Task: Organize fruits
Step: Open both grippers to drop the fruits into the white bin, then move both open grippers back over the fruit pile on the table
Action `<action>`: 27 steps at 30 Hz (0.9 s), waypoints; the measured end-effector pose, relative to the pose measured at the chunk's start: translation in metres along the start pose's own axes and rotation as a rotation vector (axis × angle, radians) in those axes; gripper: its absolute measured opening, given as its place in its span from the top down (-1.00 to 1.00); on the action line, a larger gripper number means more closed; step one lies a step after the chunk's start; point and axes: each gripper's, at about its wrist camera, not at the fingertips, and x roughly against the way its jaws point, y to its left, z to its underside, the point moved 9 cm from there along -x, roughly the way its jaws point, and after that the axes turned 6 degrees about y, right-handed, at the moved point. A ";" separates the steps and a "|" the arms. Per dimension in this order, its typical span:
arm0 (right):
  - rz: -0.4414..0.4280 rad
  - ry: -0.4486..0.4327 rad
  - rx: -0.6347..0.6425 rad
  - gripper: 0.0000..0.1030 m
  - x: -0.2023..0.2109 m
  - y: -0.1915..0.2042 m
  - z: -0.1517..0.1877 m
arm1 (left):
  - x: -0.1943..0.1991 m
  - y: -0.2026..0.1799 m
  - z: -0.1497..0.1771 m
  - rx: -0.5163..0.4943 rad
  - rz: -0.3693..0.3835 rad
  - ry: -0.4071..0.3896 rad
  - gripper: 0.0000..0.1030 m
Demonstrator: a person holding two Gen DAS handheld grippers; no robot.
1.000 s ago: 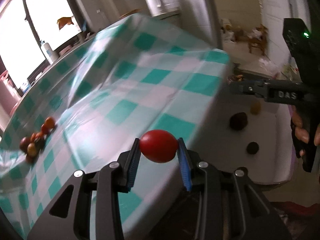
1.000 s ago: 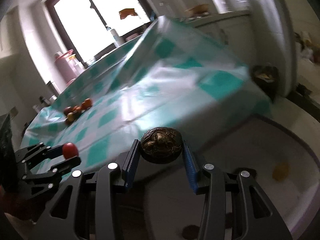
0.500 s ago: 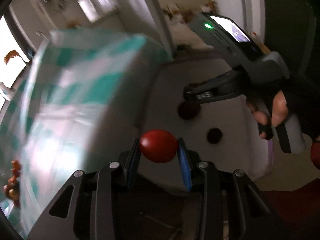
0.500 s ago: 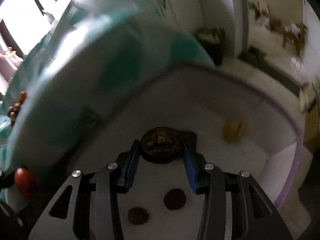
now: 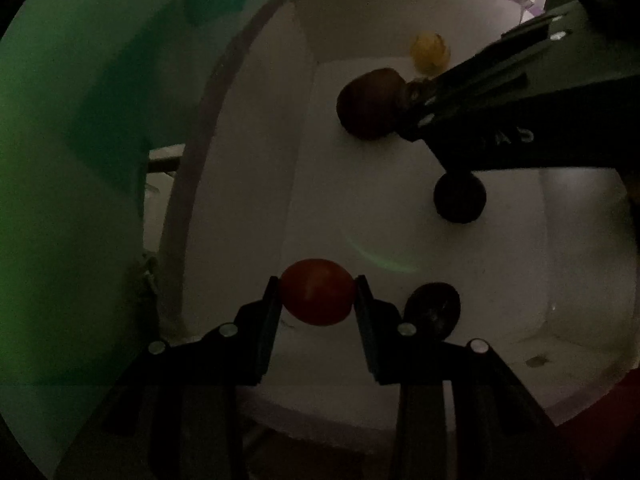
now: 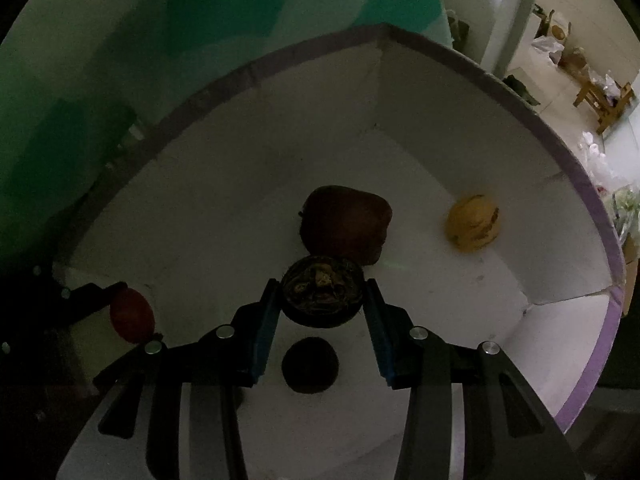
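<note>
Grippers held inside white bin [image 6: 460, 128] | L gripper [image 5: 316, 298]: red tomato [image 5: 317, 292] clamped btwn pads | R gripper [image 6: 322, 292]: dark wrinkled fruit [image 6: 322, 290] clamped | brown fruit [image 6: 346, 228] at 12 o'clock of R tips, yellow fruit [image 6: 473, 222] at 2, dark round fruit [image 6: 310, 365] at 6.

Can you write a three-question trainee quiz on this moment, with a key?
1. True or false: the left gripper is open and holds nothing.
2. What does the right gripper clamp? A) the yellow fruit B) a dark wrinkled fruit C) a banana
3. Fill in: both grippers hang over the white ____.

Key: 1 false, it is shut on a red tomato; 2 B; 3 bin.
</note>
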 end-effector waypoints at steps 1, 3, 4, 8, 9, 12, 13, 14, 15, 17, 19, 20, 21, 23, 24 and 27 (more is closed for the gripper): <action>0.002 0.006 -0.004 0.17 -0.002 -0.001 0.001 | -0.001 0.000 0.000 -0.001 -0.002 0.000 0.26; -0.001 0.015 -0.019 0.15 -0.002 -0.004 0.004 | -0.001 -0.001 0.002 0.001 -0.007 -0.008 0.26; -0.005 0.015 -0.028 0.14 -0.002 -0.006 0.004 | 0.000 -0.001 0.001 0.005 -0.006 -0.014 0.26; -0.039 0.000 -0.077 -0.21 0.003 -0.009 0.000 | 0.007 -0.006 0.001 0.006 -0.013 -0.040 -0.01; -0.047 -0.002 -0.084 -0.22 0.005 -0.008 0.001 | 0.009 -0.005 0.000 0.006 -0.016 -0.049 -0.08; -0.059 -0.010 -0.107 -0.24 0.007 -0.012 0.000 | 0.016 -0.004 0.000 0.006 -0.022 -0.075 -0.32; -0.063 -0.013 -0.114 -0.25 0.008 -0.013 -0.001 | 0.018 -0.005 0.000 0.005 -0.020 -0.080 -0.36; -0.069 -0.017 -0.124 -0.29 0.008 -0.016 0.000 | 0.019 -0.005 0.000 0.005 -0.019 -0.083 -0.41; -0.076 -0.021 -0.135 -0.32 0.009 -0.019 0.000 | 0.020 -0.005 0.001 0.004 -0.018 -0.086 -0.43; -0.087 -0.026 -0.150 -0.33 0.013 -0.023 0.000 | 0.023 -0.005 0.001 0.001 -0.015 -0.098 -0.50; -0.100 -0.035 -0.178 -0.34 0.017 -0.027 -0.001 | 0.027 -0.006 0.002 -0.003 -0.009 -0.110 -0.51; -0.106 -0.041 -0.195 -0.35 0.020 -0.029 -0.003 | 0.031 -0.007 0.002 -0.006 -0.002 -0.122 -0.54; -0.110 -0.047 -0.210 -0.37 0.023 -0.032 -0.003 | 0.035 -0.010 0.002 -0.006 0.003 -0.133 -0.56; -0.102 -0.062 -0.235 -0.42 0.032 -0.040 -0.005 | 0.050 -0.011 0.003 -0.008 0.021 -0.177 -0.58; -0.092 -0.078 -0.246 -0.42 0.039 -0.045 -0.006 | 0.060 -0.012 0.003 -0.012 0.034 -0.205 -0.59; -0.092 -0.153 -0.285 -0.42 0.067 -0.056 -0.010 | 0.094 -0.017 -0.001 -0.023 0.057 -0.299 -0.59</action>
